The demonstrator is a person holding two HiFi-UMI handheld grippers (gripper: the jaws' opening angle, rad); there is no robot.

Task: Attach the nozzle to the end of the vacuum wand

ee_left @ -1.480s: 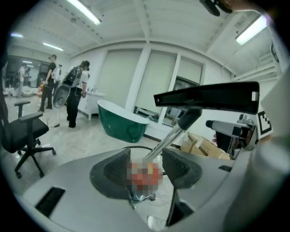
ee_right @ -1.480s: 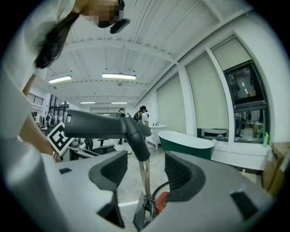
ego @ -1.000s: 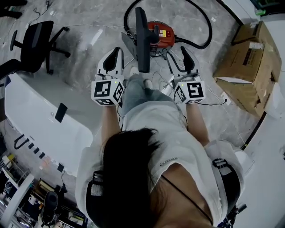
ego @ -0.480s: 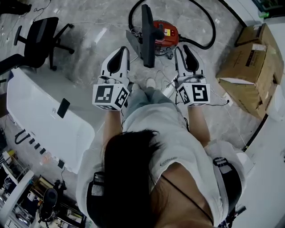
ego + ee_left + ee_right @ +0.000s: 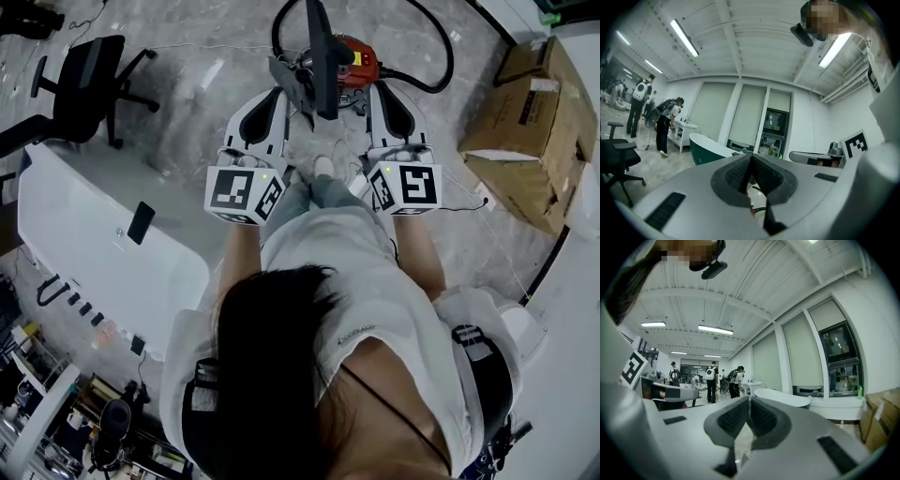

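Jaws of the left gripper [image 5: 751, 159] are shut on nothing; those of the right gripper [image 5: 749, 401], just now closing, are met and empty. The vacuum wand [image 5: 322, 58] is shown upright between both, by the red vacuum cleaner [image 5: 359, 64].

The right gripper [image 5: 749, 401] has just been closing its jaws; they meet with nothing between them. Beyond stand a white bathtub [image 5: 787, 398], several people [image 5: 712, 380] and, at right, a cardboard box [image 5: 881, 420].
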